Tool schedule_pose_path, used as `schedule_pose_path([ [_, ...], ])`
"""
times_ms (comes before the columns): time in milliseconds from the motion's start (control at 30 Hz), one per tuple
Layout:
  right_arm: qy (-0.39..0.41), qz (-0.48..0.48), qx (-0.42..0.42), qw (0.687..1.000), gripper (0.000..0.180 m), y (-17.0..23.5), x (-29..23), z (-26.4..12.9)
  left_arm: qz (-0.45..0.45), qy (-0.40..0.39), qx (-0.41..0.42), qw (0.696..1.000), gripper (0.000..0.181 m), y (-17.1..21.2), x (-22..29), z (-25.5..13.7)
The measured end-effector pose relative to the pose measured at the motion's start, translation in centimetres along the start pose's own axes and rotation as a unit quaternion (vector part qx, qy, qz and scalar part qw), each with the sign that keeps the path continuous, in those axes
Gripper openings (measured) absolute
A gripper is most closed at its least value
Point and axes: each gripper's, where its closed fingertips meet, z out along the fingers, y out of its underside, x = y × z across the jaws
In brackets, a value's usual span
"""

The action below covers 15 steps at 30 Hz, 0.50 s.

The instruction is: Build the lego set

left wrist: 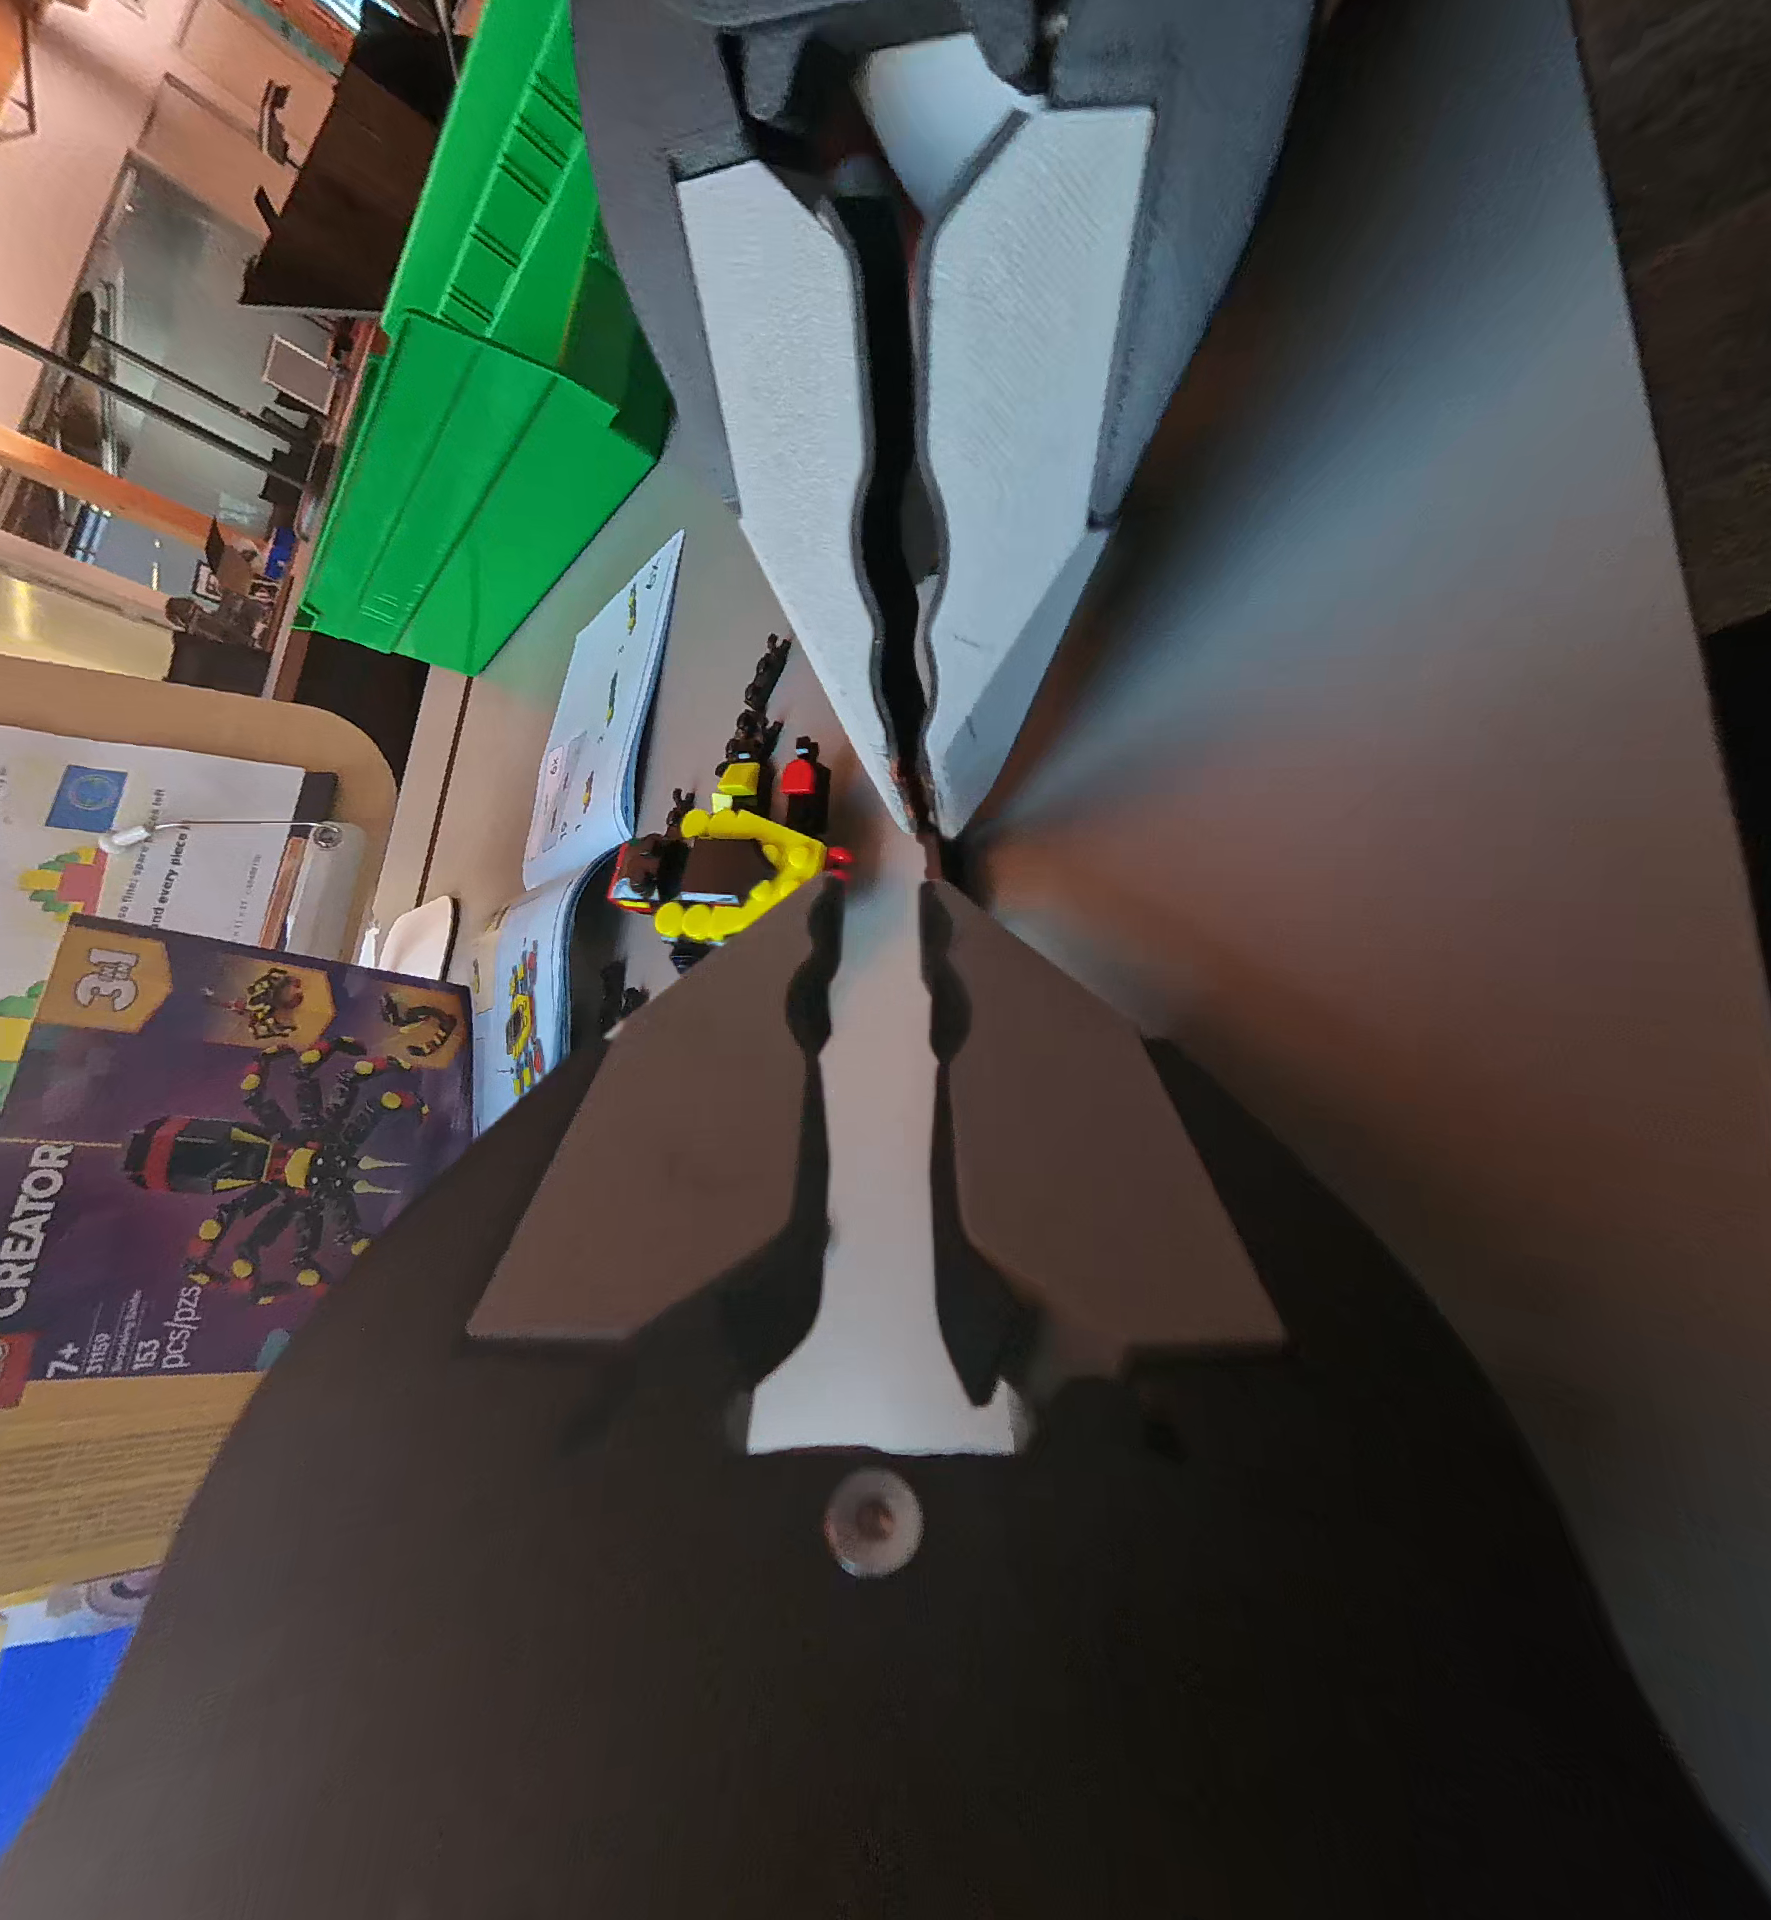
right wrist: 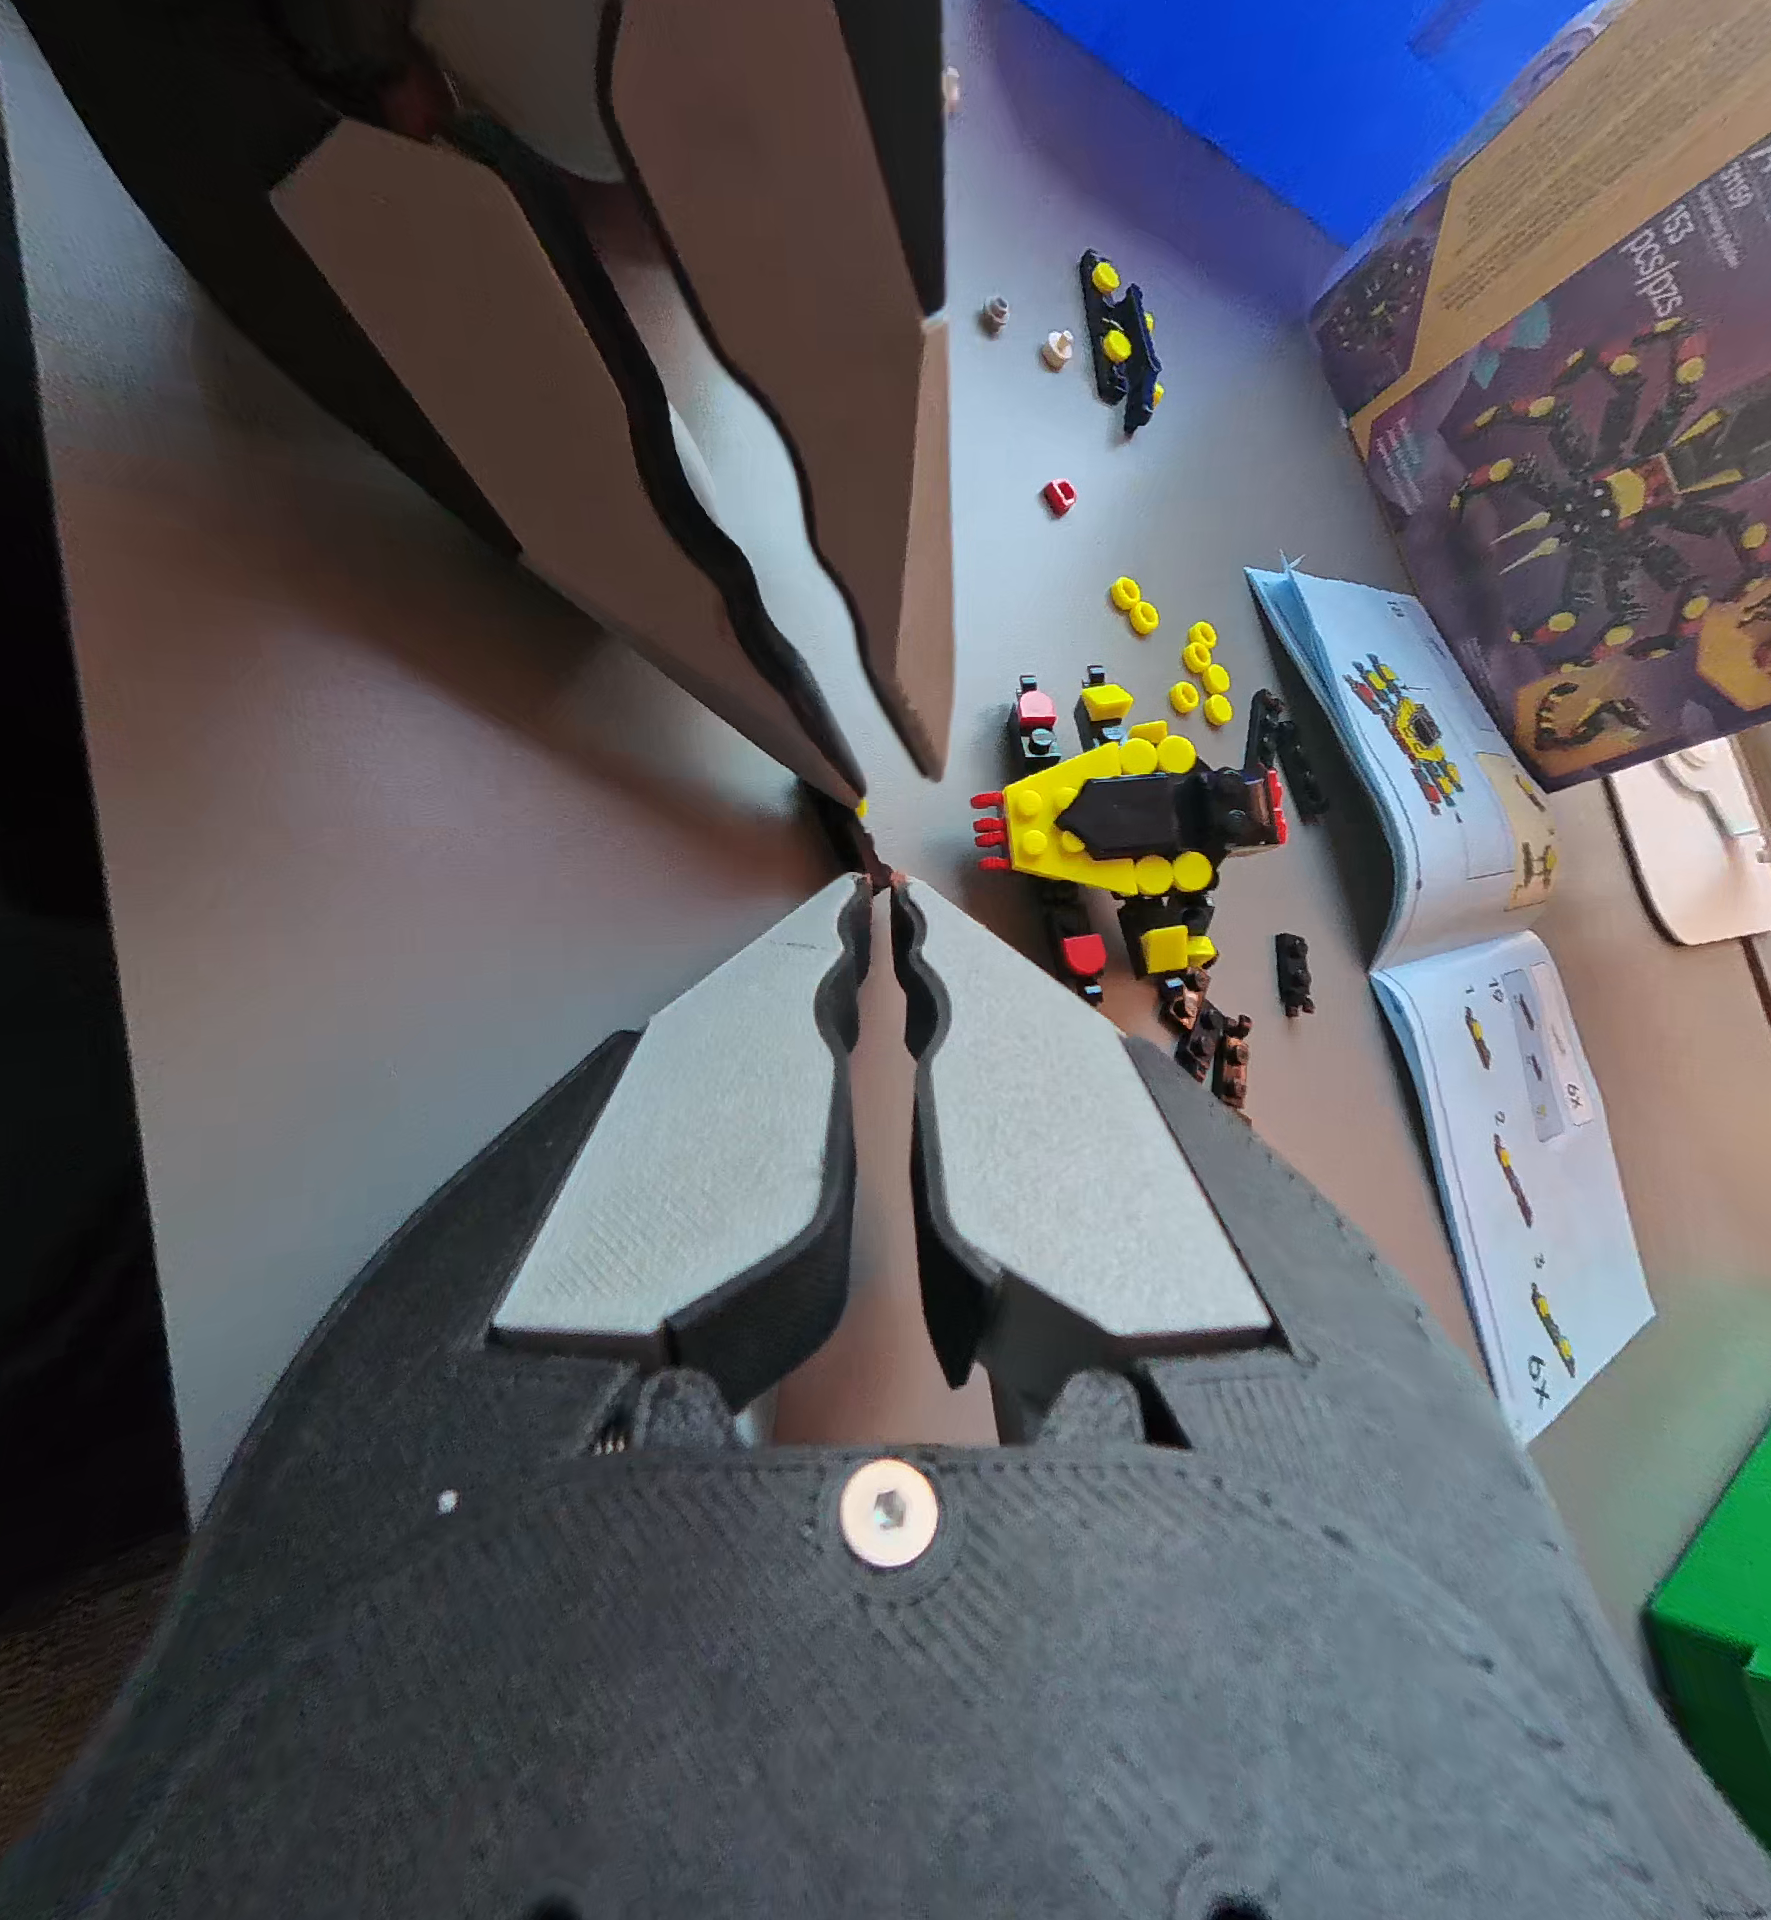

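Note:
The yellow and black spider body (right wrist: pixel 1109 821) lies on the grey table (right wrist: pixel 341 727); it also shows in the left wrist view (left wrist: pixel 735 873). My right gripper (right wrist: pixel 883 883) is shut on a small dark lego piece (right wrist: pixel 860 844) just left of the body. My left gripper (right wrist: pixel 891 787) comes in from the opposite side, tip to tip with it. Its jaws stand a little apart, and one fingertip touches the piece. In the left wrist view, my left gripper (left wrist: pixel 876 886) meets the right gripper (left wrist: pixel 917 826) at the small piece (left wrist: pixel 933 857).
Loose yellow round pieces (right wrist: pixel 1198 665), a red piece (right wrist: pixel 1061 496), black leg parts (right wrist: pixel 1120 332) and brown-black pieces (right wrist: pixel 1213 1029) lie around the body. An open instruction booklet (right wrist: pixel 1463 935), the set's box (right wrist: pixel 1639 468) and a green bin (left wrist: pixel 486 416) stand beyond. The table edge (right wrist: pixel 39 623) is on the left. Left and right tips are no more than a few centimetres apart.

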Motion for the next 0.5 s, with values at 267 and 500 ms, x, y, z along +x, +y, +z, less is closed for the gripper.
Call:
schedule_pose_path([
  [267, 0.105, -0.117, -0.026, 0.987, 0.001, 0.1, 1.1, 0.3, -0.003, -0.009, -0.03, 0.999, 0.011, 0.8, -0.3, 0.4],
  [500, 0.085, -0.138, 0.004, 0.987, 0.0, -0.7, 0.0, 0.1, 0.017, -0.013, -0.045, 0.999, 0.0, 1.2, 0.0, 0.7],
])
